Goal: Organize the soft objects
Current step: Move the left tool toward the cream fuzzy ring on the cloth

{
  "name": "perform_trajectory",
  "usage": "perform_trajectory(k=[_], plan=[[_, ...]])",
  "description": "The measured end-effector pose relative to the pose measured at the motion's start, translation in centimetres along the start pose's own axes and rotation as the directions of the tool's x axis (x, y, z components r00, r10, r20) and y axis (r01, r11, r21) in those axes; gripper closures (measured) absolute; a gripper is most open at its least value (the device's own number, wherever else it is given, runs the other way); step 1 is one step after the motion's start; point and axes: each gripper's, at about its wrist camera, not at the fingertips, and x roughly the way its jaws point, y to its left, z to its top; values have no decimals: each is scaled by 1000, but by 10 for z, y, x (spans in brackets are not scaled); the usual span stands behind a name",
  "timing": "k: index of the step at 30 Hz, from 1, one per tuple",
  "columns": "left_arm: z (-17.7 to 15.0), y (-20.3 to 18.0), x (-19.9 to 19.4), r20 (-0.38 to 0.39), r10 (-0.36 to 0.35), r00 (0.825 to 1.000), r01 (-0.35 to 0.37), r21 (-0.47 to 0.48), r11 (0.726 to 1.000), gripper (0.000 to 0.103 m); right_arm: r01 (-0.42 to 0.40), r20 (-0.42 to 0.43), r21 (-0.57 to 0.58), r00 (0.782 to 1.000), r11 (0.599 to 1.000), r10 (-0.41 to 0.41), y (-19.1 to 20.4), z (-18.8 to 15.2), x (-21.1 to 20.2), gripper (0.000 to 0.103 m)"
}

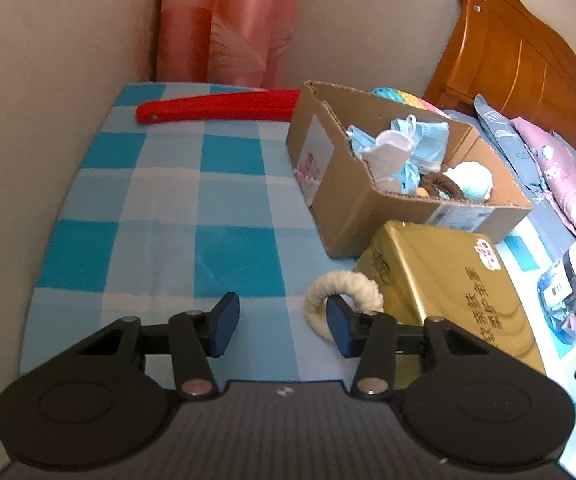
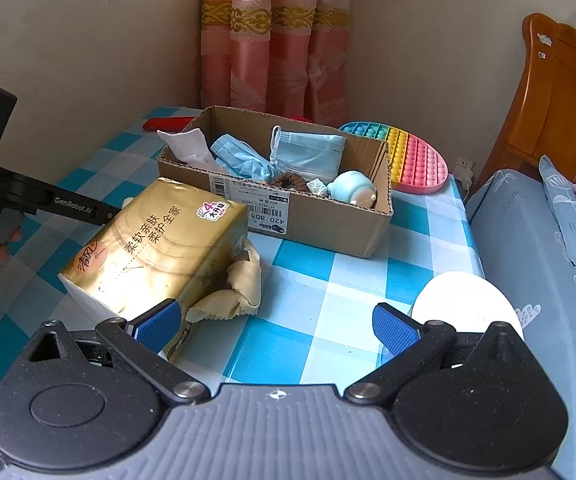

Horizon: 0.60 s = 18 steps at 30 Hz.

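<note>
Left wrist view: cream fuzzy ring [image 1: 342, 295] lies around the right finger [image 1: 338, 322] of the half-open, empty left gripper [image 1: 282, 326]; right gripper [image 2: 276, 326] gapes wide, empty.

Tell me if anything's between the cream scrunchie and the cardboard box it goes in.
Partly. The gold tissue pack lies right beside the cream scrunchie, crowding the short way to the cardboard box. Only the box's near wall otherwise; lifting over should clear both.

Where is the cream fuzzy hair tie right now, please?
In the left wrist view, the cream hair tie lies on the checked tablecloth, against the gold tissue pack, looped around the left claw's right finger.
</note>
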Motion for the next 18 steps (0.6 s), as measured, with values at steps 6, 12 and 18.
perform_trajectory(k=[6, 12, 18], plan=[[7, 6, 0, 35, 105, 994, -104, -18, 994, 57, 0, -3, -6, 1000, 1000, 0, 1, 0, 1, 0], [10, 10, -17, 84, 178, 980, -177, -21, 984, 56, -6, -4, 1, 1000, 1000, 6, 0, 1, 2, 0], [8, 0, -26, 111, 181, 977, -184, 20, 983, 54, 1, -6, -10, 1000, 1000, -1, 1, 0, 5, 0]])
